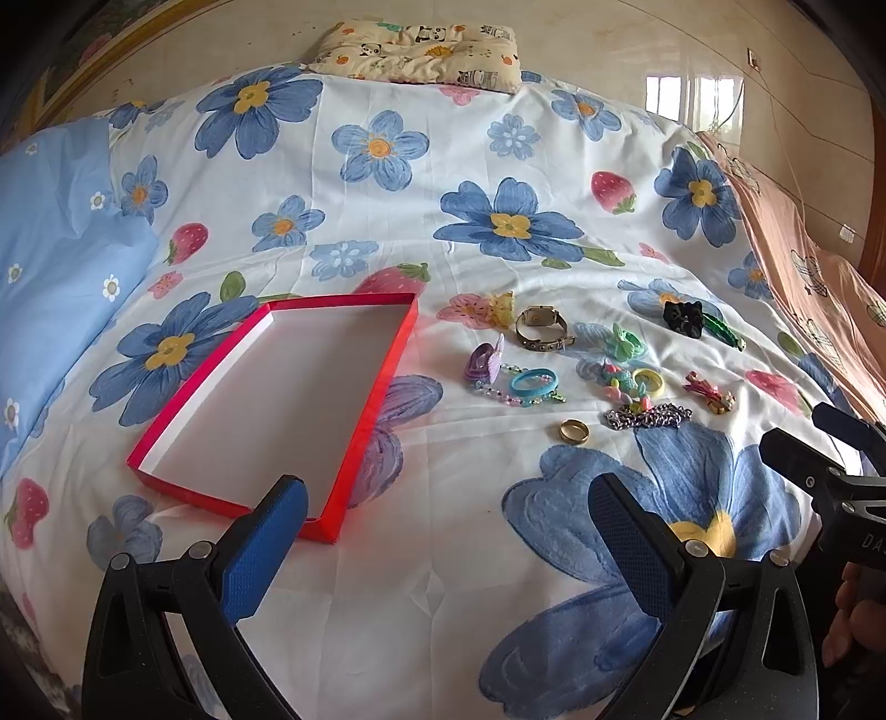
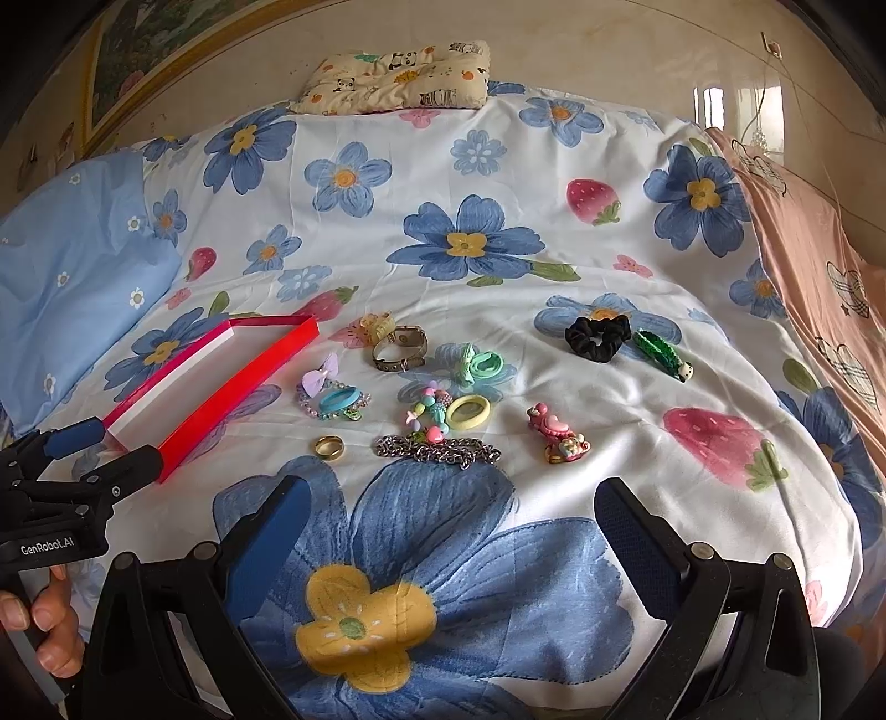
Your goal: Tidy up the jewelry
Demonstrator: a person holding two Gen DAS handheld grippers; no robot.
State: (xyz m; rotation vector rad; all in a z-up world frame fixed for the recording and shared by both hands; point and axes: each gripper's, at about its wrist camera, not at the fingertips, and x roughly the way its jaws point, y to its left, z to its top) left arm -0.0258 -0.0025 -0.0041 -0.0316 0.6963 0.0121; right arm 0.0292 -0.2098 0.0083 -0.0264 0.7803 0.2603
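A shallow red box with a white inside lies empty on the flowered bedspread, left of a scatter of jewelry. In that scatter are a gold ring, a silver chain, a watch, a blue bangle, a yellow hair tie, a black scrunchie, a green leaf clip and a pink charm clip. My left gripper hovers open near the box's near corner. My right gripper is open just short of the chain. Neither holds anything.
A blue pillow lies at the left, a panda-print cushion at the far edge and a peach blanket along the right. A hand holds the left gripper's handle. Wide bare bedspread lies near me.
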